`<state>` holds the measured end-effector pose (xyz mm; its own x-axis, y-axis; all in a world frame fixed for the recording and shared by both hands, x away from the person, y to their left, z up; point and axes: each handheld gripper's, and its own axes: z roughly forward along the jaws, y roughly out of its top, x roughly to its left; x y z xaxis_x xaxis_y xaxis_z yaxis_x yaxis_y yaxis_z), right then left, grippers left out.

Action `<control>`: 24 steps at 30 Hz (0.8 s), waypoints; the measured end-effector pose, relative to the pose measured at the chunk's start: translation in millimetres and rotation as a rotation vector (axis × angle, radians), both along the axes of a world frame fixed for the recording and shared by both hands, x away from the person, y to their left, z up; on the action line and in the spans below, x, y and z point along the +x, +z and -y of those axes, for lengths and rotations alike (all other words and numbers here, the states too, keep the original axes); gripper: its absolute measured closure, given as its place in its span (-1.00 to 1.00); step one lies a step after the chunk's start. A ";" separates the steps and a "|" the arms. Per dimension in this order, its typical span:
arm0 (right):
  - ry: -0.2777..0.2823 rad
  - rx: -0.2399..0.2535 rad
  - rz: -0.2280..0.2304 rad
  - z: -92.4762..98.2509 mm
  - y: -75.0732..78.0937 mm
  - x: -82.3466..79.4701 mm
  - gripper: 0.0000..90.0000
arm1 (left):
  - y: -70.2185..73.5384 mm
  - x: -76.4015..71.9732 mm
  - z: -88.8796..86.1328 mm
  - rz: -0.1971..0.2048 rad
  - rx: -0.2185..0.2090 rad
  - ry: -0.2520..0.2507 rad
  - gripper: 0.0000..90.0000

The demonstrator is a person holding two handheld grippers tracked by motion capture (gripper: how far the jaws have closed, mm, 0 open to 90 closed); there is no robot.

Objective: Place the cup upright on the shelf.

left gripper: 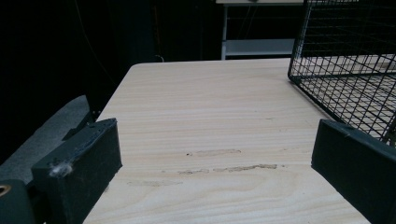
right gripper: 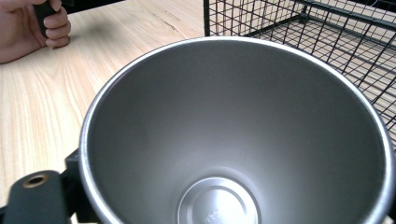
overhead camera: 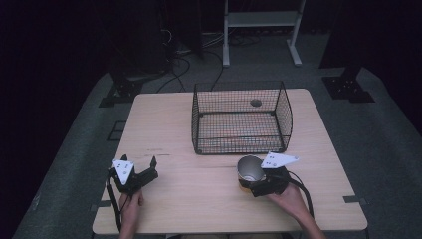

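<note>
Two grippers rest on the near half of the wooden table (overhead camera: pixel 169 124); we hold one in each hand. Our right gripper (overhead camera: pixel 256 185) sits at the near right, closed around a metal cup (overhead camera: pixel 250 169) whose open mouth tilts up and toward the far side. The wire basket (overhead camera: pixel 241 118) stands just beyond the cup, at the far centre of the table, with its open top facing up. We judge that the coming move turns on this relation: the cup lies directly in front of the basket's near wall, so it must rise over that rim and travel away from us before it can go in. The cup's long axis leans from near-low to far-high, roughly in line with that path.

Our left gripper (overhead camera: pixel 147 172) lies at the near left, well apart from both cup and basket, its jaws spread wide with nothing between them. The right hand is therefore plainly the nearer one.

The right gripper view looks straight into the metal cup (right gripper: pixel 233 140), showing a bare interior down to the base, which the high view cannot resolve; we also see our left hand (right gripper: pixel 32 28) farther off there. The left gripper view shows the basket's corner (left gripper: pixel 345 65) standing on bare tabletop between its own parted jaws.
</note>
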<state>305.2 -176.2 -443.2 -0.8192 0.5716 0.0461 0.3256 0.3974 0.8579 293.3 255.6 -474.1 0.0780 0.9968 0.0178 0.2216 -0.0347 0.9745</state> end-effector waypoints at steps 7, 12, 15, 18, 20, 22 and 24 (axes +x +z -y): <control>0.001 -0.001 -0.009 0.2 1.2 0.4 -0.71 | 0.0 -0.1 -0.1 0.000 0.000 0.000 -0.98; 0.017 0.018 -0.034 3.5 5.9 3.6 -0.70 | 0.0 -0.1 0.1 0.001 0.001 -0.001 -0.98; 0.023 0.018 -0.050 7.1 11.9 7.2 -0.70 | 0.0 0.0 -0.1 -0.001 -0.001 0.000 -0.98; 0.037 0.024 -0.066 10.7 18.5 10.6 -0.70 | -0.1 0.1 0.1 0.000 0.000 -0.002 -0.98; 0.044 0.025 -0.072 12.5 22.9 12.6 -0.70 | -0.1 0.0 0.2 0.000 0.001 -0.002 -0.98; 0.051 0.027 -0.075 14.4 28.7 15.6 -0.70 | -0.1 0.1 0.1 -0.001 -0.001 -0.001 -0.98; 0.061 0.044 -0.088 16.8 35.2 19.4 -0.70 | 0.0 0.1 0.0 -0.001 -0.001 -0.001 -0.98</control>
<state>324.5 -193.0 -408.0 -0.8438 0.5170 0.1439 0.3773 0.3808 0.8442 293.4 255.6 -474.1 0.0794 0.9967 0.0166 0.2227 -0.0340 0.9743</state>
